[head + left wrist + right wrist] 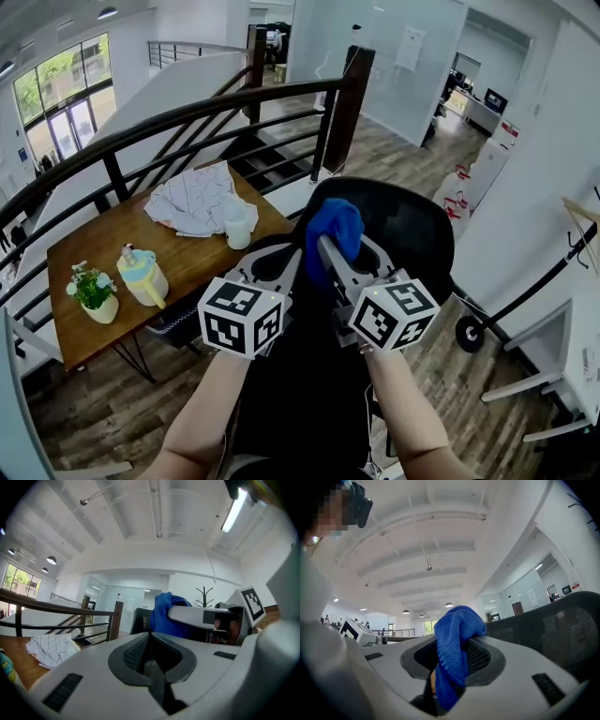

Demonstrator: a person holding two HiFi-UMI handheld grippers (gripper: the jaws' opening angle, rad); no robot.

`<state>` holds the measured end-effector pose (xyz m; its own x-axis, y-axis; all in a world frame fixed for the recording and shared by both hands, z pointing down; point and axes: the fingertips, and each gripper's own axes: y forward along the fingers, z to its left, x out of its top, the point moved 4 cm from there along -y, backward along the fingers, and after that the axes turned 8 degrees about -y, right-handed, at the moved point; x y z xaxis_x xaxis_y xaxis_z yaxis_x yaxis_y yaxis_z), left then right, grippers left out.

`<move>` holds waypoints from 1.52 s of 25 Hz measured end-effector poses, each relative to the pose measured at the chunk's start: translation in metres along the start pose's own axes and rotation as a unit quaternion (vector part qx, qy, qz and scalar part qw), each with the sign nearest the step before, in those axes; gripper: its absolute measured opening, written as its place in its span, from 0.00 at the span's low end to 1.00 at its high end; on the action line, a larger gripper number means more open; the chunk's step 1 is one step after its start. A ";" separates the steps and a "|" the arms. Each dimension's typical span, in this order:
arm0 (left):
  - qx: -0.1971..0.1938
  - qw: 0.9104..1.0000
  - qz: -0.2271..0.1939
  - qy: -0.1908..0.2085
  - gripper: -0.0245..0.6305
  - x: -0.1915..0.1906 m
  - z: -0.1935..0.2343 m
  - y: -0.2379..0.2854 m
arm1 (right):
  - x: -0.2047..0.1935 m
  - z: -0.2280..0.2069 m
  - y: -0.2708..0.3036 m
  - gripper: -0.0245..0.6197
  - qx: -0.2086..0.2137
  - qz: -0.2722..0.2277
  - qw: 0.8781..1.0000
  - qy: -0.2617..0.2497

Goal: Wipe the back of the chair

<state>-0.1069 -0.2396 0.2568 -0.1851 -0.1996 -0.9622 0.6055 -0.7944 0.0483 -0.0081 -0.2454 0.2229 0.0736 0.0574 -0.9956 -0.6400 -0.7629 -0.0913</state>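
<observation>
here, blue cloth (457, 644) in right gripper (451, 670) jaws, by chair back (412, 230)

Two tools (278, 267) (330, 255), one chair (412, 225), one blue cloth (336, 225), one table (103, 246), one potted plant (92, 291), one cup (238, 227)

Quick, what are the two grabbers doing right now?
Left gripper: closed, holding nothing.
Right gripper: closed on the blue cloth.
</observation>
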 end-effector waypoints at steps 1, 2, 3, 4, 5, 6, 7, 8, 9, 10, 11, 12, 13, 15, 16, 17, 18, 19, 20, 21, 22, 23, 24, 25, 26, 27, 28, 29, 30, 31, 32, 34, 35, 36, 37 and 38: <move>0.000 1.000 0.002 -0.001 0.08 -0.001 0.001 0.002 | -0.002 -0.002 0.003 0.24 -0.002 0.004 1.000 0.000; 0.000 1.000 0.004 -0.002 0.08 -0.002 0.002 0.004 | -0.005 -0.004 0.006 0.24 -0.004 0.007 1.000 -0.001; 0.000 1.000 0.005 -0.003 0.08 -0.003 0.003 0.006 | -0.008 -0.006 0.008 0.24 -0.006 0.011 1.000 -0.001; 0.001 1.000 0.006 -0.005 0.08 -0.004 0.004 0.008 | -0.010 -0.007 0.011 0.24 -0.008 0.015 1.000 -0.002; 0.001 1.000 0.007 -0.007 0.08 -0.005 0.004 0.009 | -0.013 -0.009 0.013 0.24 -0.009 0.020 1.000 -0.004; 0.001 1.000 0.007 -0.009 0.08 -0.006 0.005 0.011 | -0.016 -0.011 0.015 0.24 -0.011 0.026 1.000 -0.006; 0.001 1.000 0.008 -0.011 0.08 -0.007 0.006 0.012 | -0.018 -0.013 0.018 0.24 -0.013 0.031 0.999 -0.009; 0.001 1.000 0.009 -0.013 0.08 -0.008 0.007 0.014 | -0.020 -0.015 0.020 0.24 -0.016 0.037 0.999 -0.013; 0.001 1.000 0.010 -0.014 0.08 -0.009 0.008 0.016 | -0.022 -0.017 0.022 0.24 -0.019 0.042 0.999 -0.017; -0.001 1.000 0.012 -0.014 0.08 -0.010 0.009 0.018 | -0.023 -0.019 0.023 0.24 -0.022 0.045 0.998 -0.023; -0.002 1.000 0.013 -0.014 0.08 -0.010 0.009 0.019 | -0.023 -0.021 0.023 0.24 -0.027 0.048 0.998 -0.029; -0.004 1.000 0.015 -0.013 0.08 -0.011 0.009 0.021 | -0.023 -0.023 0.024 0.24 -0.032 0.049 0.998 -0.035; -0.005 1.000 0.016 -0.011 0.08 -0.011 0.009 0.023 | -0.023 -0.025 0.024 0.24 -0.036 0.050 0.997 -0.037; -0.008 1.000 0.018 -0.012 0.08 -0.012 0.009 0.025 | -0.024 -0.029 0.023 0.24 -0.043 0.051 0.997 -0.036; -0.009 1.000 0.019 -0.013 0.08 -0.012 0.008 0.027 | -0.025 -0.031 0.022 0.24 -0.046 0.051 0.997 -0.036; -0.011 1.000 0.019 -0.016 0.08 -0.013 0.007 0.028 | -0.025 -0.033 0.021 0.24 -0.048 0.052 0.997 -0.035; -0.013 1.000 0.018 -0.019 0.08 -0.014 0.006 0.029 | -0.026 -0.035 0.021 0.24 -0.050 0.053 0.997 -0.035; -0.016 0.999 0.017 -0.021 0.08 -0.014 0.004 0.030 | -0.027 -0.036 0.020 0.24 -0.053 0.053 0.997 -0.034; -0.019 0.999 0.016 -0.023 0.08 -0.015 0.003 0.031 | -0.028 -0.039 0.019 0.24 -0.056 0.053 0.996 -0.033; -0.021 0.999 0.017 -0.024 0.08 -0.016 0.002 0.033 | -0.029 -0.041 0.017 0.24 -0.060 0.053 0.996 -0.032; -0.023 0.999 0.019 -0.025 0.08 -0.017 0.000 0.035 | -0.029 -0.044 0.016 0.24 -0.064 0.053 0.996 -0.030; -0.026 0.999 0.022 -0.025 0.08 -0.018 -0.001 0.037 | -0.029 -0.047 0.014 0.24 -0.069 0.053 0.996 -0.028; -0.028 0.999 0.024 -0.025 0.08 -0.019 -0.003 0.039 | -0.030 -0.051 0.012 0.24 -0.074 0.054 0.995 -0.027; -0.031 0.999 0.026 -0.025 0.08 -0.019 -0.005 0.042 | -0.030 -0.055 0.009 0.24 -0.079 0.054 0.995 -0.025; -0.033 0.999 0.028 -0.024 0.08 -0.020 -0.007 0.044 | -0.030 -0.059 0.007 0.24 -0.084 0.055 0.995 -0.025; -0.036 0.999 0.030 -0.024 0.08 -0.021 -0.010 0.046 | -0.030 -0.063 0.004 0.24 -0.088 0.056 0.994 -0.026; -0.039 0.998 0.033 -0.024 0.08 -0.022 -0.012 0.048 | -0.030 -0.066 0.001 0.24 -0.092 0.058 0.994 -0.029; -0.042 0.998 0.036 -0.025 0.08 -0.024 -0.016 0.050 | -0.030 -0.069 -0.002 0.24 -0.096 0.060 0.993 -0.031; -0.045 0.998 0.040 -0.025 0.08 -0.027 -0.019 0.052 | -0.030 -0.073 -0.006 0.24 -0.102 0.062 0.992 -0.032; -0.048 0.998 0.044 -0.026 0.08 -0.030 -0.023 0.055 | -0.031 -0.077 -0.010 0.24 -0.107 0.064 0.992 -0.031; -0.051 0.997 0.048 -0.027 0.08 -0.033 -0.026 0.057 | -0.031 -0.081 -0.015 0.24 -0.114 0.064 0.991 -0.029; -0.057 0.996 0.055 -0.030 0.08 -0.038 -0.033 0.061 | -0.031 -0.091 -0.024 0.24 -0.127 0.063 0.990 -0.023; -0.060 0.996 0.058 -0.031 0.08 -0.041 -0.037 0.064 | -0.031 -0.095 -0.029 0.24 -0.133 0.063 0.989 -0.021; -0.064 0.996 0.061 -0.030 0.08 -0.043 -0.040 0.066 | -0.031 -0.099 -0.034 0.24 -0.139 0.063 0.988 -0.021; -0.068 0.995 0.063 -0.030 0.08 -0.044 -0.044 0.069 | -0.031 -0.102 -0.039 0.24 -0.145 0.063 0.987 -0.021; -0.071 0.995 0.064 -0.030 0.08 -0.044 -0.047 0.071 | -0.031 -0.106 -0.044 0.24 -0.151 0.064 0.986 -0.021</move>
<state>-0.0192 -0.2607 0.2904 -0.1417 -0.3311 -0.9329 0.7293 -0.6722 0.1278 0.0986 -0.2821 0.2596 -0.0292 -0.0294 -0.9991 -0.3850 -0.9221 0.0383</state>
